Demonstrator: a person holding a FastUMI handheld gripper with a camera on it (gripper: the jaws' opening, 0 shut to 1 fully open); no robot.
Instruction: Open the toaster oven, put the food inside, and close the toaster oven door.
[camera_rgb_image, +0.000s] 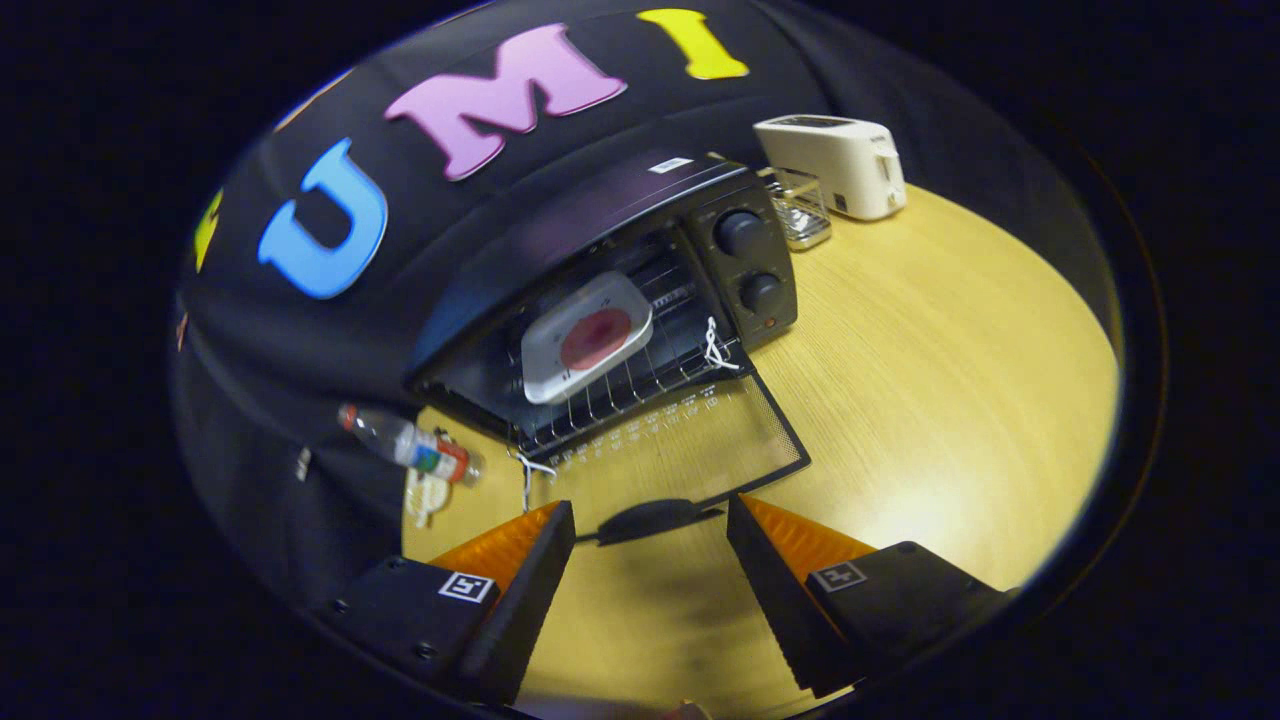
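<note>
A black toaster oven (620, 215) stands on the wooden table (950, 380) with its glass door (690, 440) folded down flat toward me. Inside, on the wire rack (640, 385), rests a white plate (585, 338) carrying a round reddish piece of food (596, 338). The door's black handle (650, 520) lies just ahead of my gripper (650, 530), level with the gap between the fingertips. The orange-and-black fingers (530, 560) stand apart and touch nothing, so the gripper is open and empty.
A white pop-up toaster (835, 165) and a small clear glass container (805, 210) stand behind the oven on its knob side. A plastic bottle (410, 445) with a red cap lies near the table's edge on the other side of the oven, by the black cloth wall.
</note>
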